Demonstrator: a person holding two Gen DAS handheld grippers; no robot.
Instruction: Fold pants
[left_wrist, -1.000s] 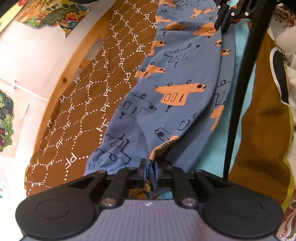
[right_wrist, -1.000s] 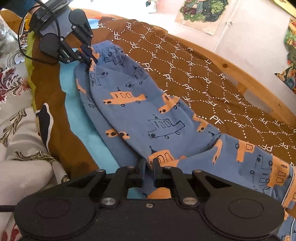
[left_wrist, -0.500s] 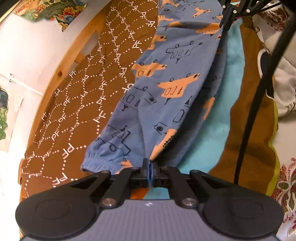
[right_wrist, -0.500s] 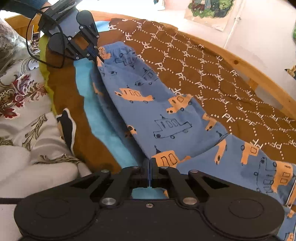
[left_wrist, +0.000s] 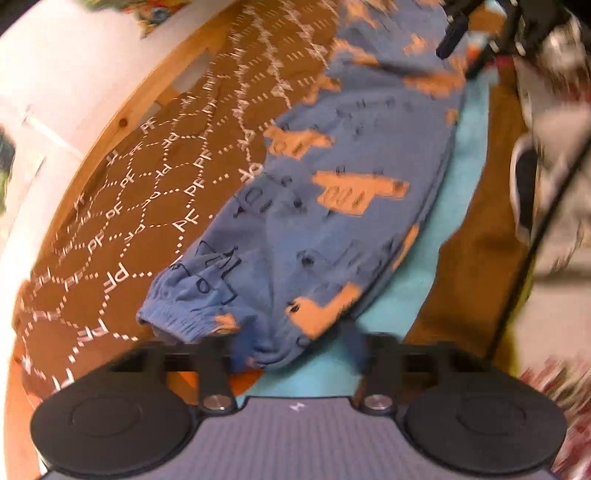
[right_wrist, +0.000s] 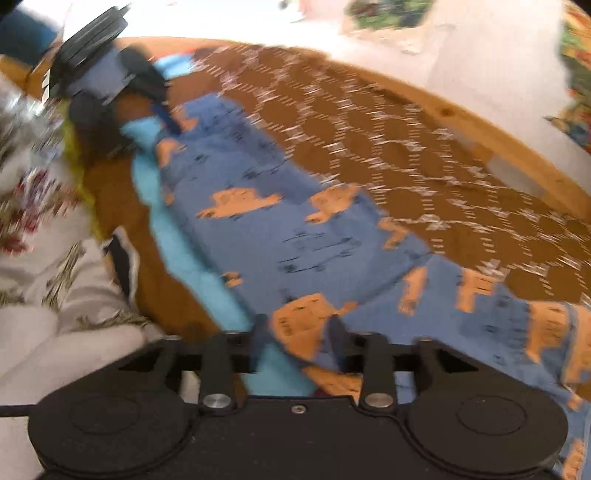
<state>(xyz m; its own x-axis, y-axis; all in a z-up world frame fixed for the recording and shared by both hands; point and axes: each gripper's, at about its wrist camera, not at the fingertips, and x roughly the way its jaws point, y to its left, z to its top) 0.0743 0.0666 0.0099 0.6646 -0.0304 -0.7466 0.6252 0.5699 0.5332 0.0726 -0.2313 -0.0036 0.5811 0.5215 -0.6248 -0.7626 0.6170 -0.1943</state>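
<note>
**Pants laid on a bed, both grippers letting go**

Pants (left_wrist: 332, 206), blue with orange and dark printed vehicles, lie lengthwise on a brown bedspread (left_wrist: 147, 192) patterned with white dotted hexagons; their near edge overlaps a light-blue cloth (left_wrist: 454, 192). One leg is folded over the other, with the gathered cuffs (left_wrist: 192, 317) nearest the left gripper (left_wrist: 295, 350). Its jaws are spreading; the cuff end lies between them, with the pads apart from the fabric. The right gripper (right_wrist: 295, 332) sits at the other end of the garment, jaws likewise opening, an orange-printed fold between them, unpinched. Both views are motion-blurred. A wooden bed frame (left_wrist: 155, 81) borders the bedspread.
</note>
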